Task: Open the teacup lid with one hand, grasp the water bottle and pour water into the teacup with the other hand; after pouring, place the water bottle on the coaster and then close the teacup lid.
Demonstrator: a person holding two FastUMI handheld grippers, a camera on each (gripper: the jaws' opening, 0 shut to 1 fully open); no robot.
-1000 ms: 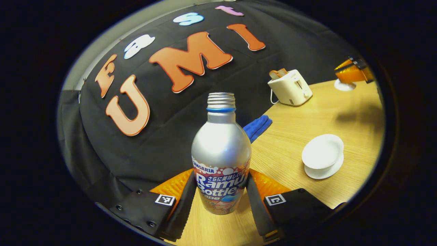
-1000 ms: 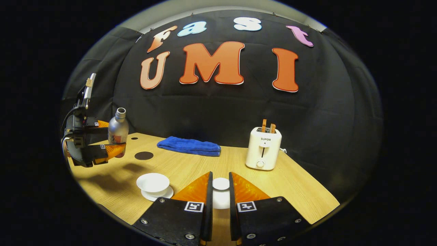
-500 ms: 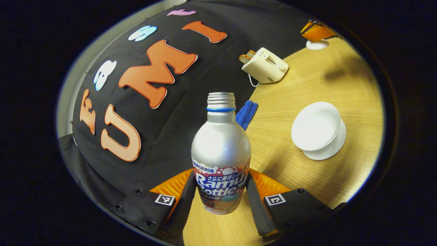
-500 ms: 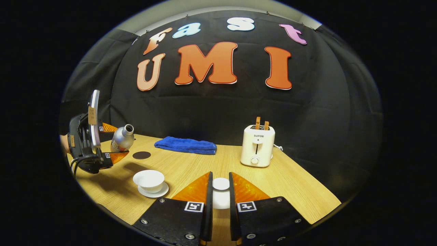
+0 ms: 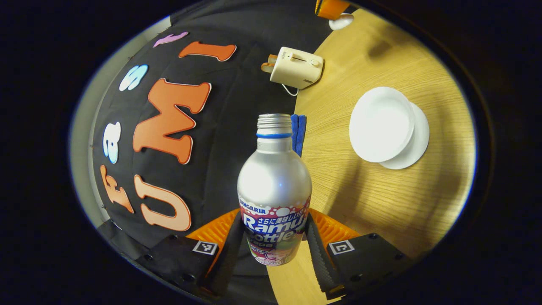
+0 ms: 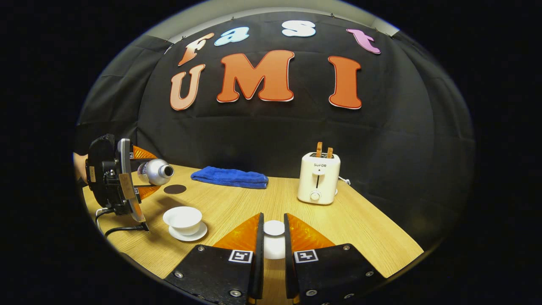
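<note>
My left gripper is shut on the silver water bottle, both fingers pressing its labelled lower body. In the right gripper view the water bottle lies almost level, its uncapped mouth pointing right, held by the left gripper above and left of the open white teacup on its saucer. In the left gripper view the teacup sits to the right of the bottle's neck. My right gripper is shut on the white teacup lid, held above the table. A dark round coaster lies behind the bottle.
A folded blue towel lies at the back of the wooden table. A white toaster with two slices in it stands at the back right. A hand shows behind the left gripper at the far left.
The left gripper has rolled further, tipping the bottle from about upright to nearly level over the teacup. The right gripper has held still with the lid.
</note>
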